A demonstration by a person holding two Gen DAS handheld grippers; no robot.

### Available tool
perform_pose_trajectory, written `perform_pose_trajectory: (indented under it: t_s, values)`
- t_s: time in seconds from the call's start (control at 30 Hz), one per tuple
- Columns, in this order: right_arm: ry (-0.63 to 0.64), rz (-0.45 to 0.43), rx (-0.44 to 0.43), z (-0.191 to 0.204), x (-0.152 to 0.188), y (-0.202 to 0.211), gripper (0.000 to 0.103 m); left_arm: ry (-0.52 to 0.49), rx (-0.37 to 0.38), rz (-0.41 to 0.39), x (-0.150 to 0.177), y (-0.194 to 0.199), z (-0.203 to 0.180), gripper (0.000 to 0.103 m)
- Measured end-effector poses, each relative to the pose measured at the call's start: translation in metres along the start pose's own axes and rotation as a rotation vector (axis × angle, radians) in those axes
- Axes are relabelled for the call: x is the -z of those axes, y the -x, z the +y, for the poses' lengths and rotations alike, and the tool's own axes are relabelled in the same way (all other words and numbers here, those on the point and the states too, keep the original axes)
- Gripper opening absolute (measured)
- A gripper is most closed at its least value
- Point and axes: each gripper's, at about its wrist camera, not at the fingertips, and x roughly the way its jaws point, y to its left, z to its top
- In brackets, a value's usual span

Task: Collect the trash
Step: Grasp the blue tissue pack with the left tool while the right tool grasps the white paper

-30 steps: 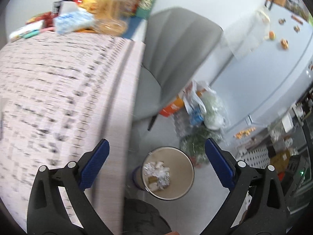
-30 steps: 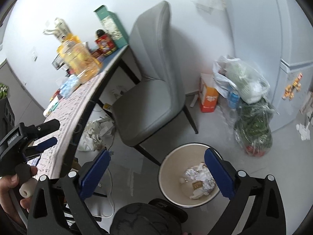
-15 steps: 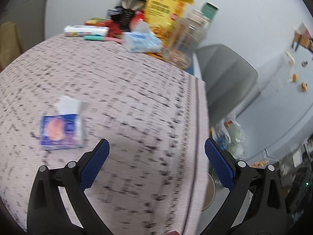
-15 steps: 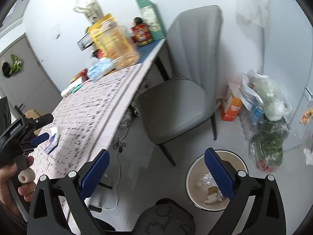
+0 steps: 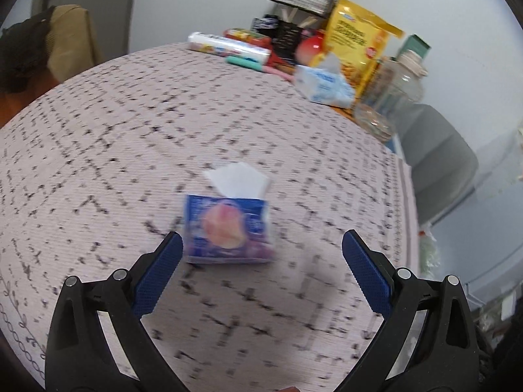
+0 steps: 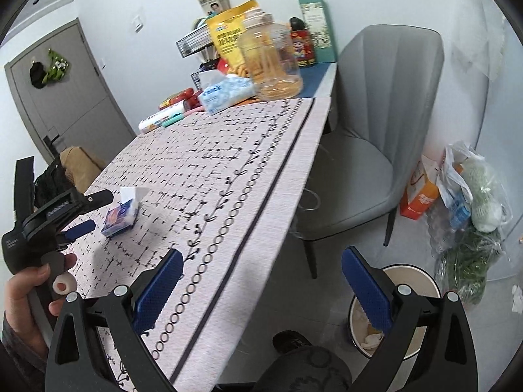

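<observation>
1. Progress check: the trash bin on the floor by the grey chair already has crumpled paper and scraps in it, so I'd say part of the collecting is done. Can't see how full it is, since the right gripper's own finger covers half of it.

2. What looks left: a small blue tissue pack with a white sheet poking out the top, lying on the patterned tablecloth well away from the table edge. It's the only loose thing out in the open part of the table, so my guess is that's the next item to go.

3. The left gripper is pointed right at that pack, fingers spread wide and empty. The pack sits just ahead of the tips, closer to the left finger, not between them and not touched as far as I can tell. This view is pretty blurry though.

4. The right gripper hangs over the table edge near the bin, also spread wide with nothing in it.

5. The back end of the table has a yellow snack bag, a clear jar, a bigger tissue pack and some other bits. Those look like groceries and not trash, but honestly can't be sure.

6. So roughly: some done, at least one grab-and-drop to go.
</observation>
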Motion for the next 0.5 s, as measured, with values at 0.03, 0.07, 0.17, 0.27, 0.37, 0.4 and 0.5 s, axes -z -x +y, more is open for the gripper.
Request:
perform_pose_trajectory:
  t_s: [0.03, 0.07, 0.17, 0.27, 0.37, 0.4, 0.5]
  values:
    - [0.003, 0.002, -0.001, 0.002, 0.0, -0.001, 0.095, -0.001, -0.014, 0.001, 0.001, -0.001, 0.003, 0.097]
    - [0.004, 0.005, -0.002, 0.004, 0.001, -0.001, 0.095, -0.001, -0.028, 0.006, 0.001, -0.004, 0.006, 0.097]
    - [0.008, 0.012, -0.003, 0.01, 0.002, -0.004, 0.095, -0.009, -0.084, 0.024, 0.003, -0.012, 0.014, 0.097]
    - [0.012, 0.022, -0.005, 0.013, 0.003, -0.007, 0.095, -0.019, -0.113, 0.06, 0.005, -0.022, 0.016, 0.097]
    - [0.022, 0.024, -0.007, 0.018, 0.002, -0.009, 0.095, -0.053, -0.133, 0.065, 0.008, -0.029, 0.012, 0.097]
    - [0.025, 0.024, -0.007, 0.019, 0.002, -0.01, 0.095, -0.07, -0.148, 0.065, 0.009, -0.031, 0.01, 0.097]
    - [0.034, 0.025, -0.011, 0.025, -0.002, -0.012, 0.095, -0.099, -0.173, 0.058, 0.009, -0.033, 0.005, 0.097]
